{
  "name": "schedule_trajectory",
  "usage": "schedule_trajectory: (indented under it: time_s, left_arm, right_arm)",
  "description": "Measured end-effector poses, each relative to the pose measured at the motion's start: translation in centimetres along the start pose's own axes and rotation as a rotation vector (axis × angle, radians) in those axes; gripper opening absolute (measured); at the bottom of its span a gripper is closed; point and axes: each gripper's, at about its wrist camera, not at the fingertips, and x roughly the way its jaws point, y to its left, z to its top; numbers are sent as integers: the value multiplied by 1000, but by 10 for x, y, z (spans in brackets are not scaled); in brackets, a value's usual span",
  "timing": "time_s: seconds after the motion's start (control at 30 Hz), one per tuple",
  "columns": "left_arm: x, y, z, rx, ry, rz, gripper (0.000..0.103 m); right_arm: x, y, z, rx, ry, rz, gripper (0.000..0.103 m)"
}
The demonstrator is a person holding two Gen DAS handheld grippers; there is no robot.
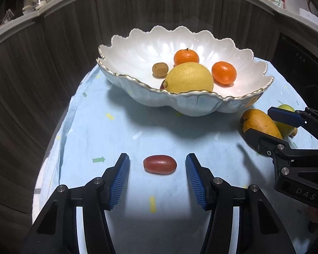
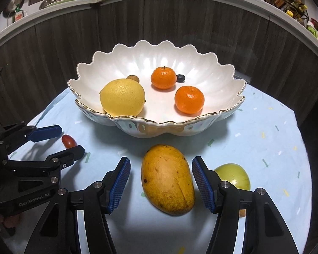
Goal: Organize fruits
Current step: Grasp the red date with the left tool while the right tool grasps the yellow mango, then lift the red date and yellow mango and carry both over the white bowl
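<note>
Blue cloth, green fruit half hidden, mango

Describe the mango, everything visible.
The mango is a long yellow-orange fruit with dark specks and a browner patch near its stem end, whole and unpeeled. It lies on its side on the light blue tablecloth, in front of the white scalloped bowl, not in it. The open right hand-held gripper straddles it; contact with either finger is unclear. A green fruit sits just to its right.
</note>
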Motion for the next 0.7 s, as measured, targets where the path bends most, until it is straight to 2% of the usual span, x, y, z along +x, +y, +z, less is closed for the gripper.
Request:
schedule_trajectory:
  time_s: [0.23,0.5,0.57,0.63,0.7]
  left_arm:
    - [3,1,2,-2,5,-2,51]
    - [3,-1,3,9,3,3,36]
    - [2,-3,3,17,1,0,32]
    - [3,-3,3,21,1,0,30]
    - [2,-3,3,21,0,0,30]
  right_arm:
    - [10,-2,-1,5,20,7,61]
    - [14,2,-1,-18,28,-14,61]
    - [15,3,-1,-23,33,-28,59]
    - [16,2,-1,-28,37,-49,52]
    - [16,2,-1,-26,38,-47,51]
